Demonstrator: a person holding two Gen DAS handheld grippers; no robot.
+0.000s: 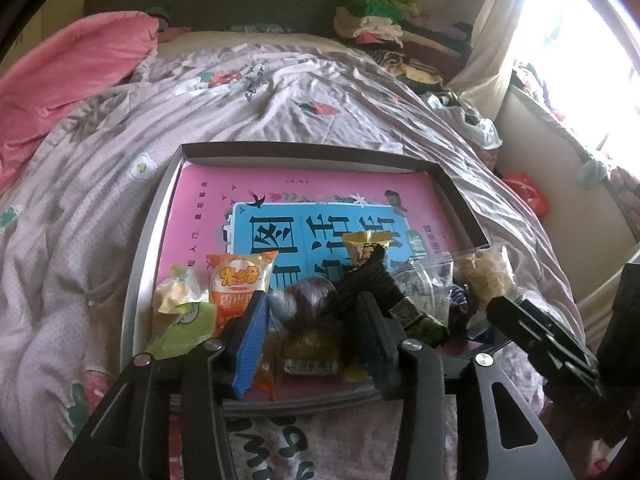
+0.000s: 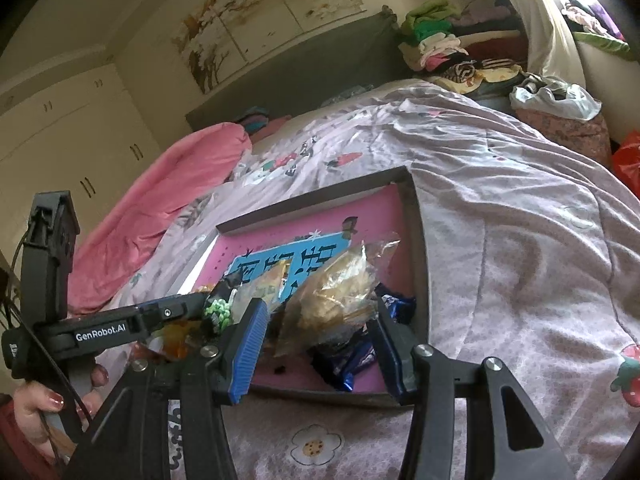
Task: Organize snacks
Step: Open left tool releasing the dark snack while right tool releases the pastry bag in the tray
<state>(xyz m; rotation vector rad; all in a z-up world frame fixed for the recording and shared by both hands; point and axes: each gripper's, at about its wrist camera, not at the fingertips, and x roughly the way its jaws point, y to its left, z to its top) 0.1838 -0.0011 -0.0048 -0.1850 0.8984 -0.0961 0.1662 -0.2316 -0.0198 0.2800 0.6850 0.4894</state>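
Several snack packs sit bunched along the near edge of the shallow grey cardboard tray point(image 1: 158, 216), probably dumped there for sorting: orange rice-cracker pouch point(image 1: 236, 286), green-and-white wrapped pack point(image 1: 180, 312) at the near-left corner, gold foil pack point(image 1: 366, 246), clear zip bag point(image 1: 430, 280), clear bag of pale crisps point(image 1: 486, 276) and dark blue wrappers point(image 2: 352, 360) at the near-right corner.

Left gripper point(image 1: 312, 344): jaws apart, hovering over the middle of the pile and straddling a dark round snack point(image 1: 316, 294); no contact I can confirm.

Right gripper point(image 2: 316, 344): jaws apart around the crisps bag point(image 2: 340, 296), which stands up between the fingers; can't tell if the pads touch it. Likely next pick.

Room: the tray's far half is free, only the pink-and-blue printed sheet point(image 1: 224, 196) lining the floor. Low walls all round, so lift over them rather than drag. Tray rests on a soft lilac patterned quilt point(image 1: 280, 108), so it may tip under a push. The two grippers are close together at the near edge, with collision risk.
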